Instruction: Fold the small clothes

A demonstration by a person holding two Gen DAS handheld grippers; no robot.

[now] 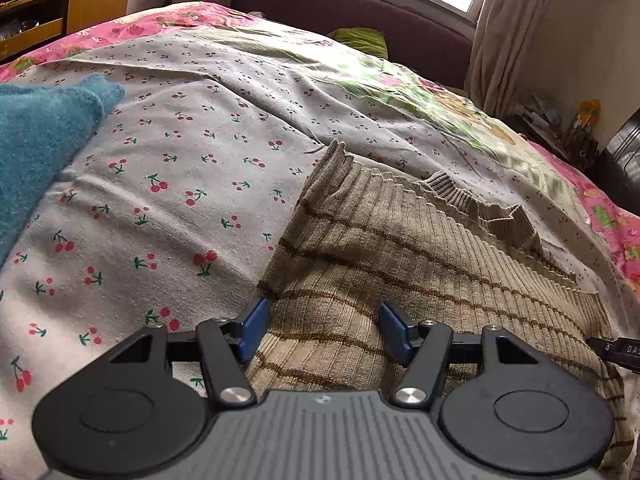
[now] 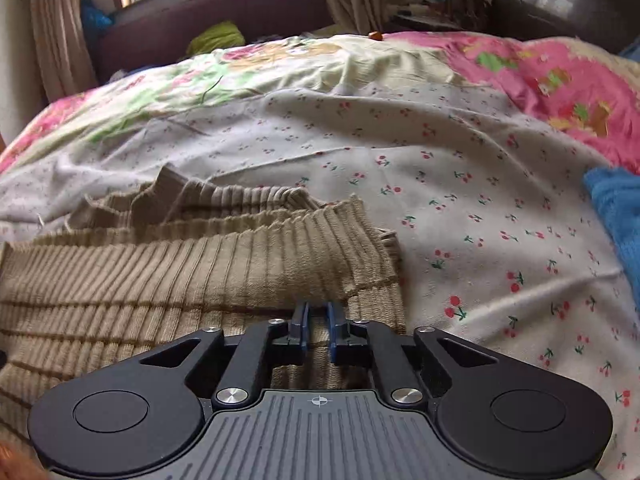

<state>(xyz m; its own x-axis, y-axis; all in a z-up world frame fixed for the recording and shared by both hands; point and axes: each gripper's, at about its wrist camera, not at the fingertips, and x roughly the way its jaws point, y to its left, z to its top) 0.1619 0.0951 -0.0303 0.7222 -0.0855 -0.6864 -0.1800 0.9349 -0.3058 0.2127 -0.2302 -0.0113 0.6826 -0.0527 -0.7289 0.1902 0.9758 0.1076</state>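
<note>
A beige ribbed knit garment with thin brown stripes lies partly folded on a cherry-print sheet. My left gripper is open, its blue pads straddling the garment's near left edge. In the right wrist view the same garment lies at the left. My right gripper is nearly closed, with knit fabric pinched between its blue pads at the garment's near right edge.
A teal fuzzy garment lies on the sheet at the left; it shows blue at the right edge of the right wrist view. A pink floral bedspread, a maroon headboard, curtains and a wooden shelf surround the bed.
</note>
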